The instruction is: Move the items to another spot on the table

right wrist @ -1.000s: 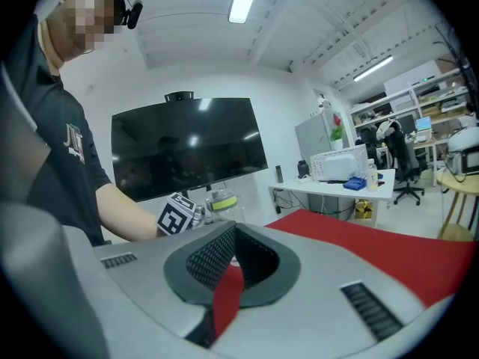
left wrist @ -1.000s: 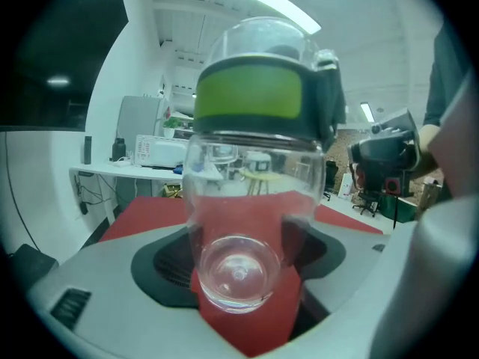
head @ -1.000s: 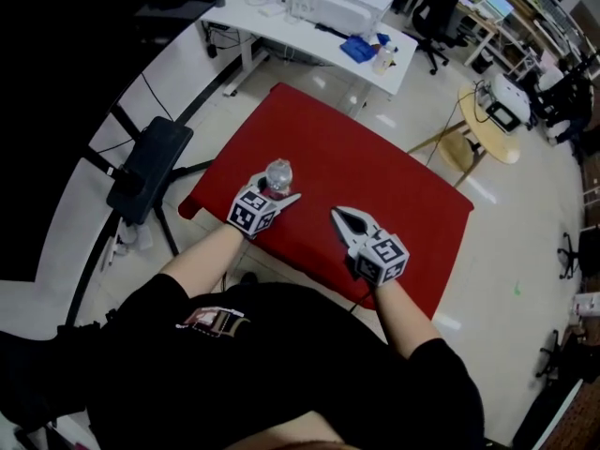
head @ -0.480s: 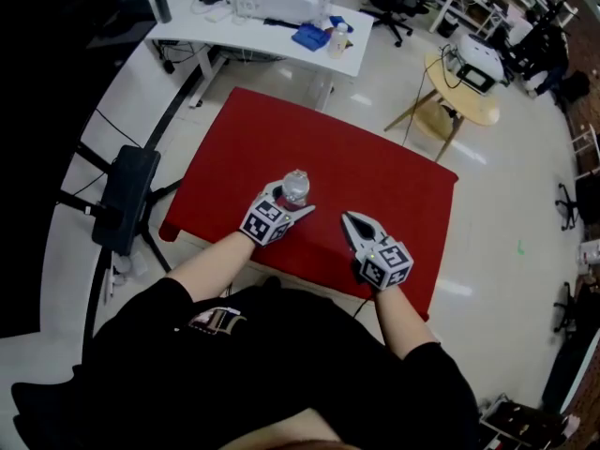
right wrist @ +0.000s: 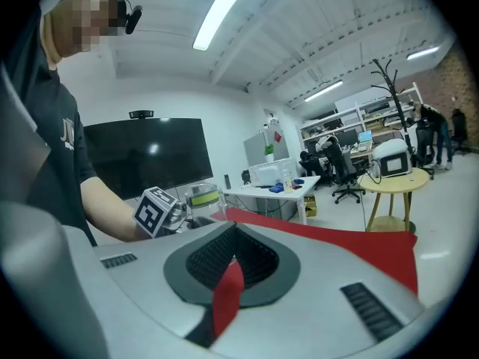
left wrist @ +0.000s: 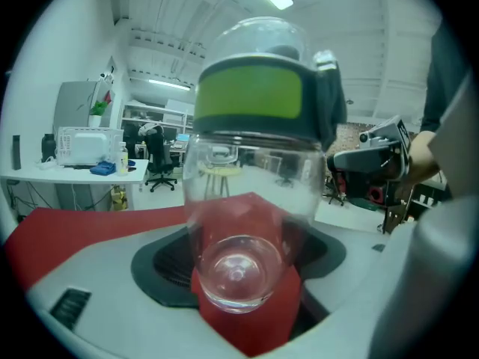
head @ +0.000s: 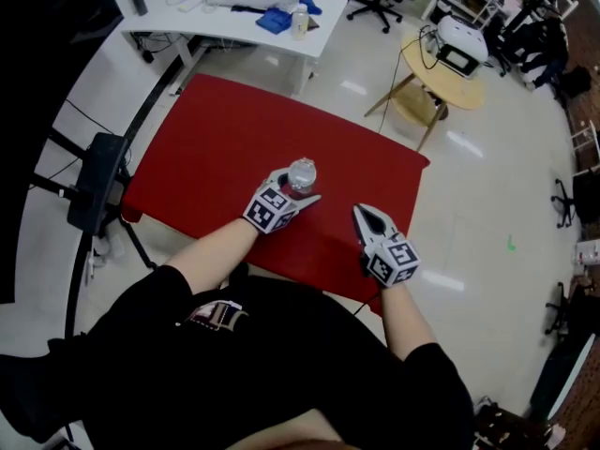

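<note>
Left gripper (head: 299, 186) is clamped on a clear jar (head: 303, 169). In the left gripper view the 2 jaws sit spread wide with their dark pads against the glass on either side. The jar has a green band (left wrist: 251, 96) round the top and a dark lid above that. Its round glass base faces the camera, with red table (head: 216, 139) showing under it. Can't say for sure whether the base touches the top or is just off it.

From the head view, the jar is over the near half of the table, roughly mid-width and a bit in from the near edge.

Right gripper (head: 362, 214) is holding nothing. Its jaws are pulled together, with only a thin sliver of red showing between the pads in the right gripper view. It sits over the near right part of the table, to the right of the left one, near it but not touching. That same view also catches the left gripper's marker cube (right wrist: 153, 209) with the jar just behind it.

Past the far edge there's a white desk (head: 225, 22) with some clutter on it, and a round wooden table (head: 441, 68) off to the right on the floor.
</note>
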Tool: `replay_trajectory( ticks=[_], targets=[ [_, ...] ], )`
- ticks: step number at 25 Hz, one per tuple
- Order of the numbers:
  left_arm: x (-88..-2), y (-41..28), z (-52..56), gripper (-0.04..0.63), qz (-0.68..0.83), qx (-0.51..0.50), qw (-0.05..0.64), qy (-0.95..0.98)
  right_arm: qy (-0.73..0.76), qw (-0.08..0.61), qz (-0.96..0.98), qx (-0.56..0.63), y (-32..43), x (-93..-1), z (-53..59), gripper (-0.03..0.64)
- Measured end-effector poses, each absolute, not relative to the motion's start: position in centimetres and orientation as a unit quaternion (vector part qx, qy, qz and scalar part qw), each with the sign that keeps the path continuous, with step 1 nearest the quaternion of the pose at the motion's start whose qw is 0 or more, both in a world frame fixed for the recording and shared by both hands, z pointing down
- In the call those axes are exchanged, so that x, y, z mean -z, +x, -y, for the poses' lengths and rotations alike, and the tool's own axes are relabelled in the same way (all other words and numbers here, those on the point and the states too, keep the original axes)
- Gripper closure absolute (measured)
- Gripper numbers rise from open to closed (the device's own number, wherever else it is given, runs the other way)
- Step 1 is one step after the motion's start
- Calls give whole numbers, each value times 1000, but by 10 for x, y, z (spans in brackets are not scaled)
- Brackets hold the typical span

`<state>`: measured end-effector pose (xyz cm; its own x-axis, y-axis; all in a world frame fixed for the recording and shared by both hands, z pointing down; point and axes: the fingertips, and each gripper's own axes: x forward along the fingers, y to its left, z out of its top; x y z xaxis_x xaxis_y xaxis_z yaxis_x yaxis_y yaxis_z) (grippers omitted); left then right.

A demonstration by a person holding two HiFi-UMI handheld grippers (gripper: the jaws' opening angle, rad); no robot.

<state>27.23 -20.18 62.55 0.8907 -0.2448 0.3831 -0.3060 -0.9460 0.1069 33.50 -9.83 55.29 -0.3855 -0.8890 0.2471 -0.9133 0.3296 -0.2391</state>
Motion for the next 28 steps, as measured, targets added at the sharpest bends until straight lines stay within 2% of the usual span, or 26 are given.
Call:
replay_trajectory(
  ticks=[7, 13, 20, 28],
  targets=[
    [-632, 405, 173, 232, 136, -185, 84, 970, 580, 47, 797, -161, 465, -554, 71, 612],
    [-653, 492, 174, 232, 100, -194, 75, 973, 631, 38, 758, -163, 538, -583, 73, 612],
    [-684, 590, 190, 232, 60, -200, 51, 977, 682, 39, 707, -182, 591, -614, 68, 611],
    [-721, 665, 218, 232, 52, -212, 41, 975, 710, 17, 674, -204, 615, -645, 56, 612]
  ],
)
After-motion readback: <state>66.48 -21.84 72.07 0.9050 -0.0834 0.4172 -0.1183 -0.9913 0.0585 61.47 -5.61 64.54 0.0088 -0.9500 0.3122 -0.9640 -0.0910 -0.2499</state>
